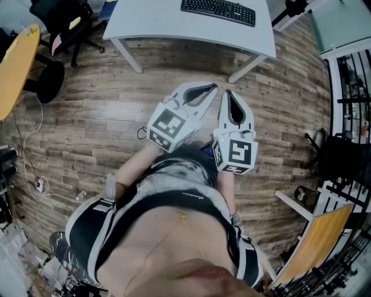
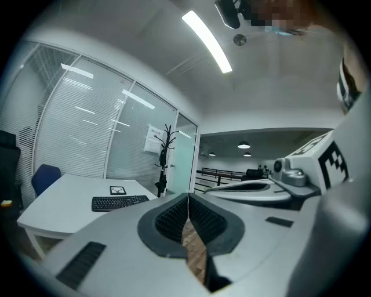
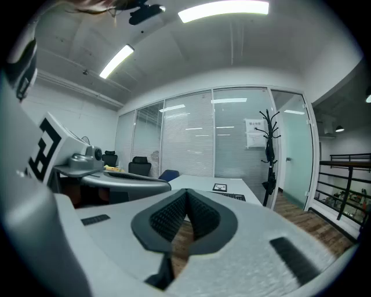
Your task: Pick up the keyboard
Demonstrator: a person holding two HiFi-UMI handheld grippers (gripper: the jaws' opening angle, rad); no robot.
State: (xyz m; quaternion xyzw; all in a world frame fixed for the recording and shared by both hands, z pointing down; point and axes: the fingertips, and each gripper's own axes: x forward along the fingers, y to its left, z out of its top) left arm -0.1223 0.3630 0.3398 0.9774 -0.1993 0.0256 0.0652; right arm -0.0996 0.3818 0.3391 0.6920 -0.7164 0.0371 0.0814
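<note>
keyboard [image 1: 218, 11] lying well ahead on table [image 1: 191, 36], long axis running crosswise to claws | left gripper [image 1: 212, 87] and right gripper [image 1: 229, 93] both sitting clenched, empty, side by side, neither clearly nearer

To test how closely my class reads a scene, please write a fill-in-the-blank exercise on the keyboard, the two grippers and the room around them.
1. The keyboard lying on the white table is ____ in colour.
2. The left gripper and the right gripper both have their jaws ____, with nothing between them.
3. The floor under the table is laid with planks of ____.

Missing words: black; shut; wood.
</note>
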